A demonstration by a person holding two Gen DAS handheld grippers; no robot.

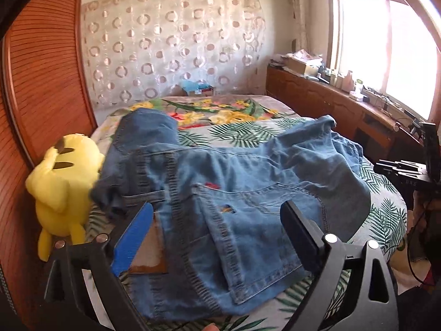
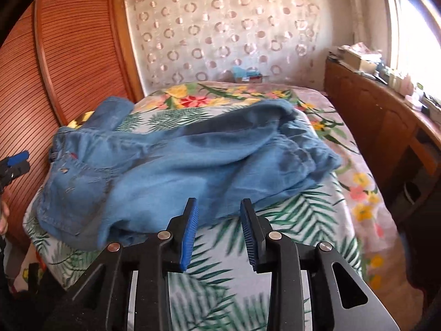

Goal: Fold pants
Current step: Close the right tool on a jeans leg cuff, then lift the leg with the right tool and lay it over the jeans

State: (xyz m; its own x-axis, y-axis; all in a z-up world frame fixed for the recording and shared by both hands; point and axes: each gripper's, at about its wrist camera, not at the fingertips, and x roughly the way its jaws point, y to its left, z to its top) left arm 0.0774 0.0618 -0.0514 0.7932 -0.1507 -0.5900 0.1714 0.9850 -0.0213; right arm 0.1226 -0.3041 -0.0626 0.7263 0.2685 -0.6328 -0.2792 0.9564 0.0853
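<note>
Lying rumpled across the bed (image 2: 275, 248), the blue jeans (image 2: 171, 165) are held by neither of our grippers.

We see the waist and back pocket toward the left, near the slatted wooden door (image 2: 69, 69), with the legs bunched toward the right and one leg end curled up at the far side. Our left gripper (image 1: 217, 220) hangs over the pocket area with its fingers wide apart, the denim beneath them but not pinched. Our right gripper (image 2: 219, 229) sits just short of the near hem, pads partly apart with only leaf-print bedspread between them. A yellow plush toy (image 1: 63, 182) touches the waist end; its face is turned away. The window (image 1: 386, 41) is blown out white, and clutter on the wooden cabinet (image 1: 330, 102) is too small to name.
</note>
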